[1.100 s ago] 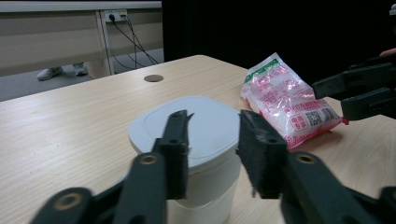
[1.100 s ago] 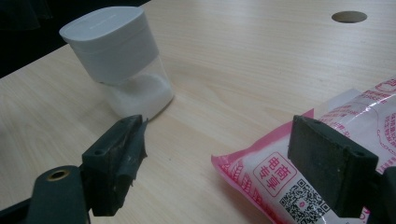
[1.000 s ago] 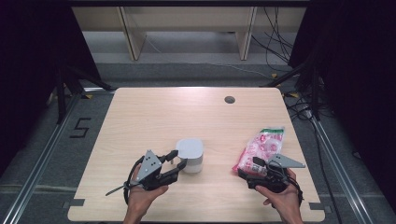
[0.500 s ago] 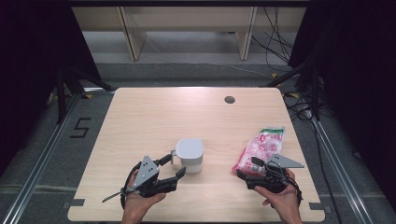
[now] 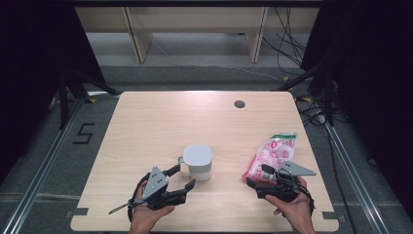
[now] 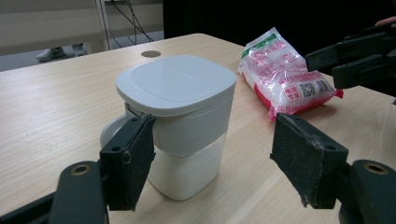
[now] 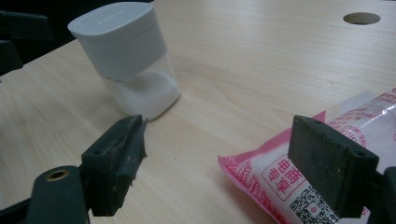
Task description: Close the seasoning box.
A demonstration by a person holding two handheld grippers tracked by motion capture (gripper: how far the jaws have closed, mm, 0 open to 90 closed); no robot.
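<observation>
A white canister (image 5: 197, 161) with a closed lid, white powder in its clear lower half, stands near the middle of the wooden table (image 5: 160, 122). My left gripper (image 5: 181, 177) is just in front of it, a little to its left, jaws wide apart after just opening, nothing between the pads. In the left gripper view the canister (image 6: 180, 116) stands just beyond the left gripper (image 6: 212, 126), its handle behind the left pad. A pink and white bag (image 5: 272, 153) lies to the right. My right gripper (image 5: 256, 175) is open at the bag's near corner (image 7: 327, 140).
A round hole (image 5: 239, 104) is in the table's far right part. Beyond the table stand pale shelf frames, with cables on the floor at right. A "5" mark (image 5: 84, 132) is on the floor at left.
The left gripper's jaws have spread apart from the canister's handle, and the gripper has drawn back a little toward the near edge. The right gripper and the bag stay put.
</observation>
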